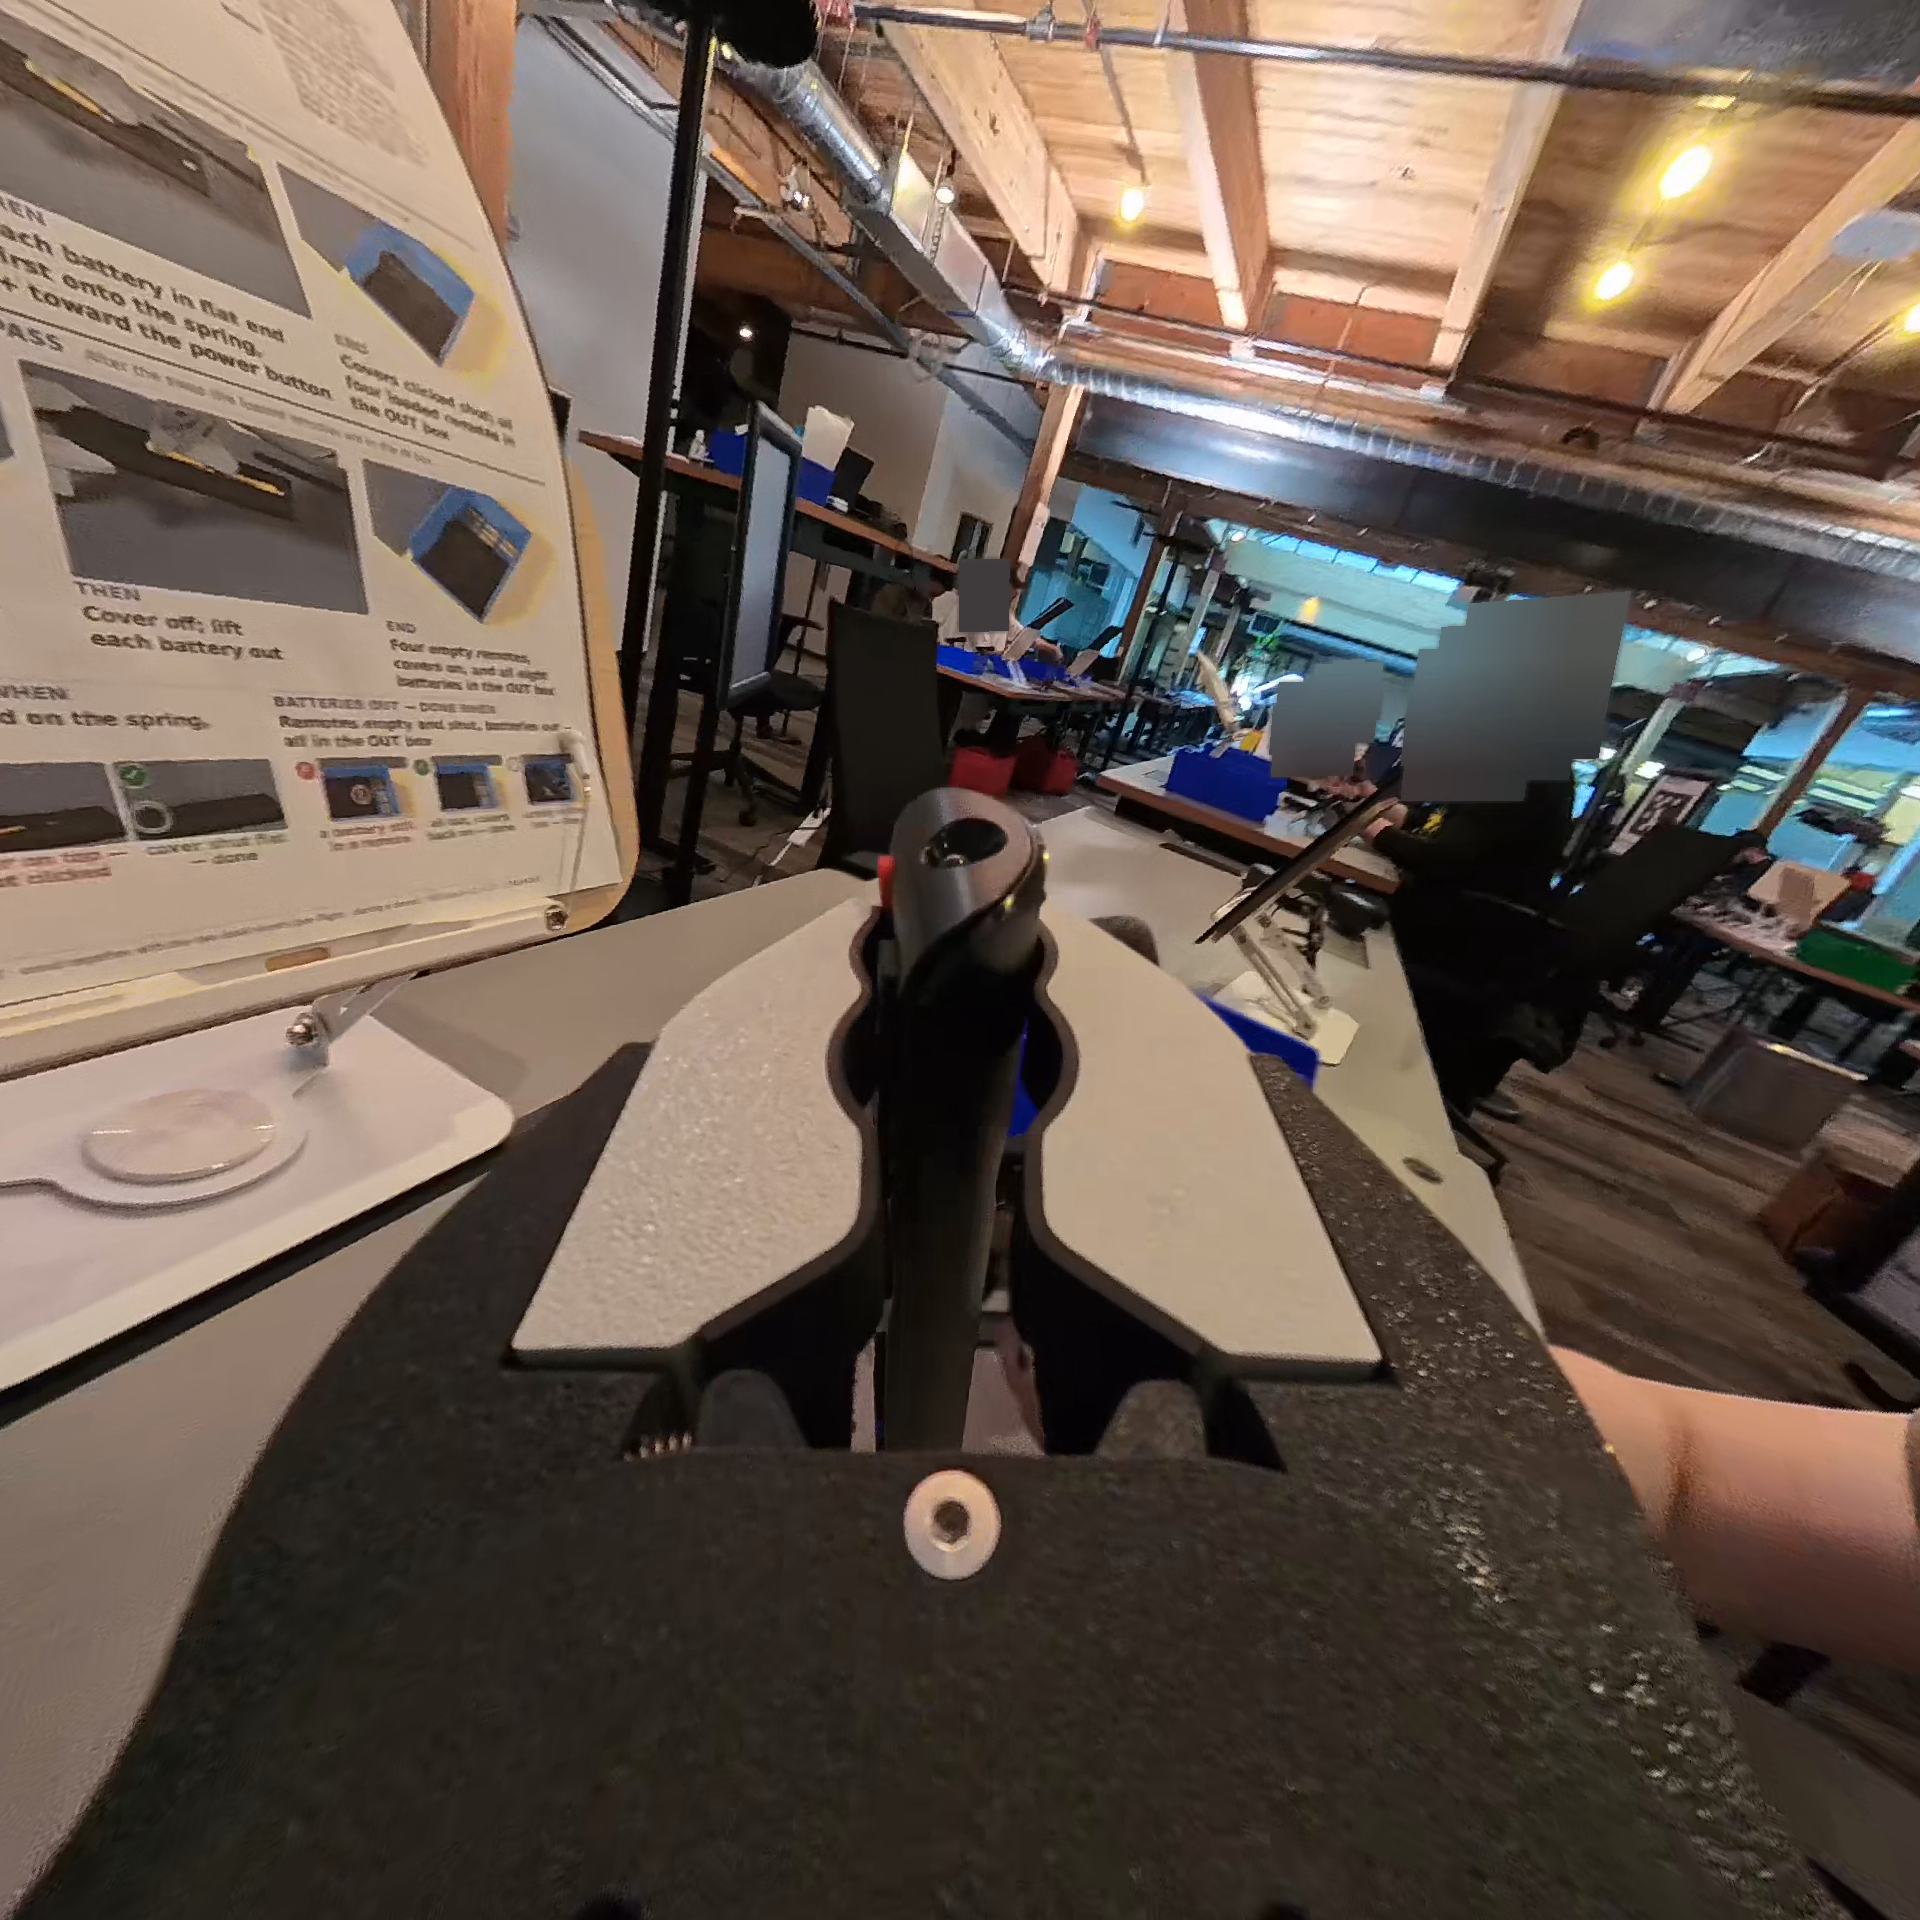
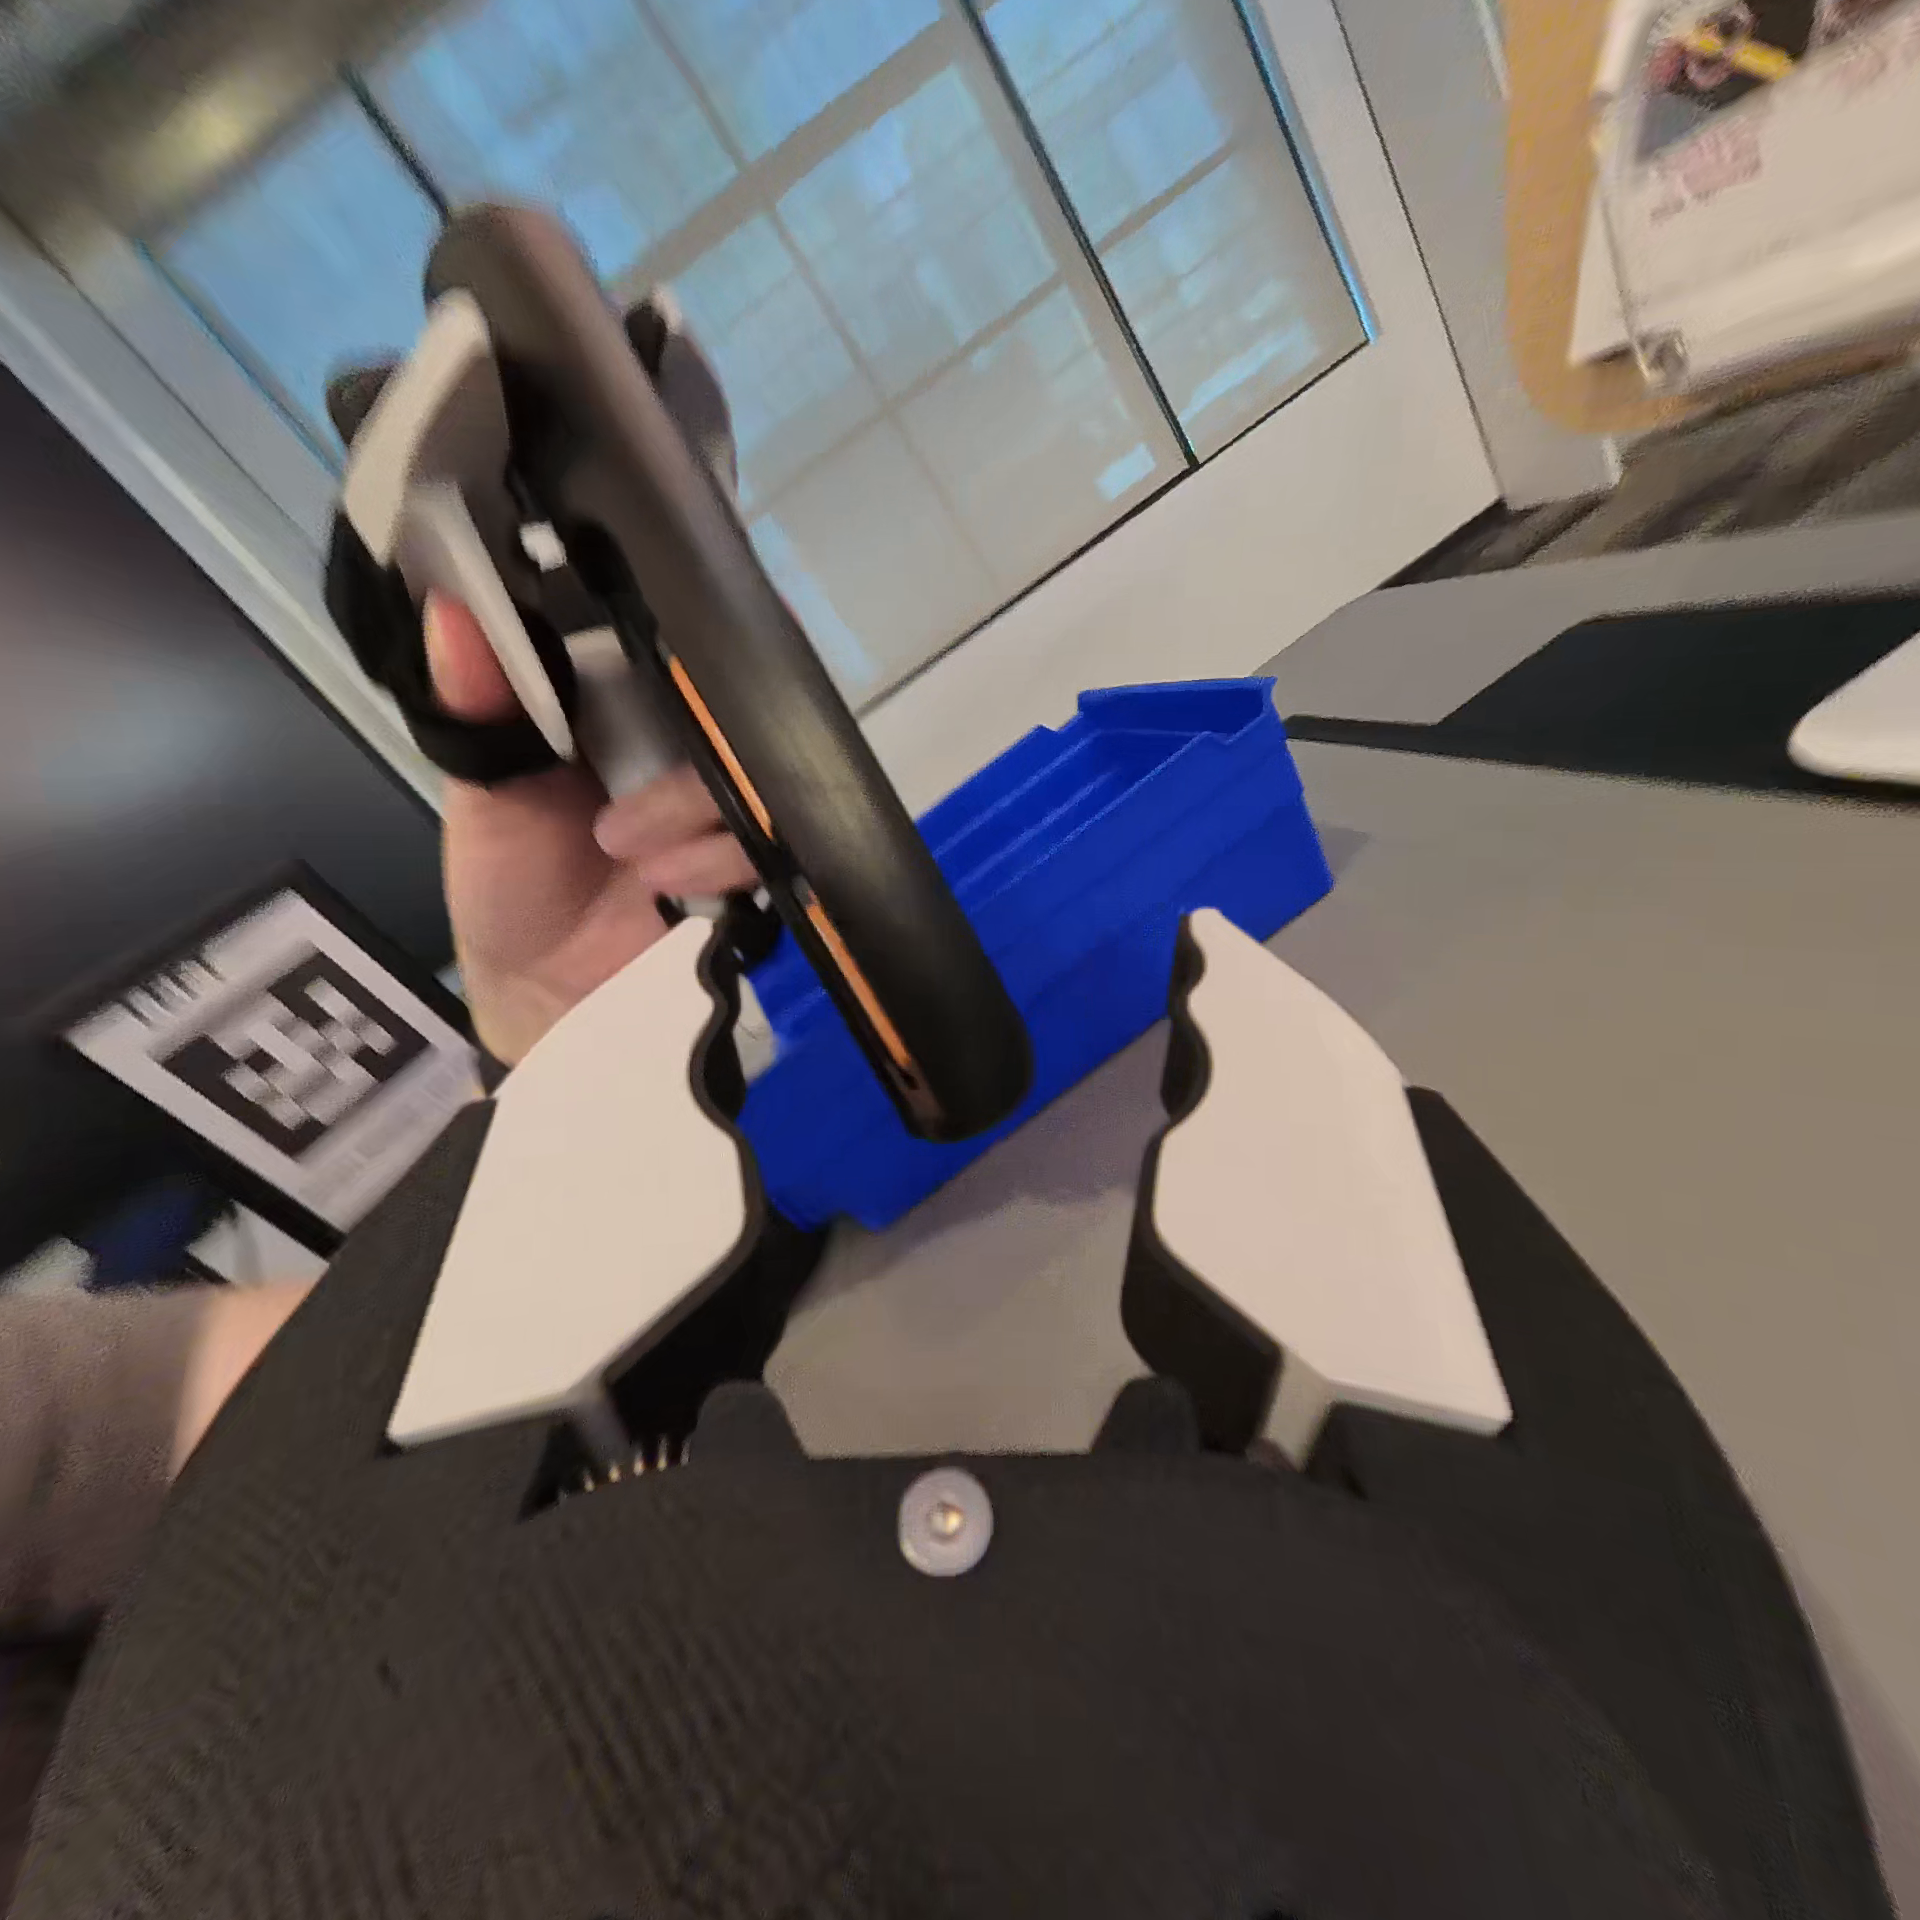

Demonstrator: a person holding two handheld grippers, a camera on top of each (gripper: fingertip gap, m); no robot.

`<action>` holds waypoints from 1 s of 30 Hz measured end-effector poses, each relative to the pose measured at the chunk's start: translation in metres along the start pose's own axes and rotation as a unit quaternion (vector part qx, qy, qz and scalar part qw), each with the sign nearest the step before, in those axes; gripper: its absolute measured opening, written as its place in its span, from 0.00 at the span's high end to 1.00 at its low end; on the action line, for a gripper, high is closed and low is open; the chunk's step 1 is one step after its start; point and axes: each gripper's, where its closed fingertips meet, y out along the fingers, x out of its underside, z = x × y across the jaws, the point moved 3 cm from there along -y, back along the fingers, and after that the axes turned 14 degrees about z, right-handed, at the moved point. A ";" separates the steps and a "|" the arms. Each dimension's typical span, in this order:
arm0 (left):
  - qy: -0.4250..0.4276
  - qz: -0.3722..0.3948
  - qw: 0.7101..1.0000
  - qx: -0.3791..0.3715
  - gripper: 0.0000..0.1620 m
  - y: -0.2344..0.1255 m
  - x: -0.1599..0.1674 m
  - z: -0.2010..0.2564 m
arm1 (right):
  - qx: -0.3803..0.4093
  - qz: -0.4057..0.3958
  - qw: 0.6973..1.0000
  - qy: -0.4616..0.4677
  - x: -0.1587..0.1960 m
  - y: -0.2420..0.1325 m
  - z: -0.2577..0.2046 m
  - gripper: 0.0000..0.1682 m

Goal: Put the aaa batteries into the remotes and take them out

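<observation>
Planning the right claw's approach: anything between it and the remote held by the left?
Nothing visible. The right claw is open and empty; the black remote, clamped in the left claw, hangs in the air ahead of it, above the blue bin.

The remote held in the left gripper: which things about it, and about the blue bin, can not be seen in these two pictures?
- Remote, left wrist view: seen end-on between the left gripper; battery side hidden.
- Remote, right wrist view: motion blur; whether the cover is on or batteries are inside cannot be told.
- Blue bin, right wrist view: floor hidden by its wall and the remote.
- Blue bin, left wrist view: mostly hidden behind the gripper.
</observation>
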 end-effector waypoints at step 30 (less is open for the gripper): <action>0.118 -0.280 0.938 0.164 0.73 -0.035 0.049 0.026 | -0.144 -0.229 0.962 0.023 -0.043 -0.058 -0.051 0.88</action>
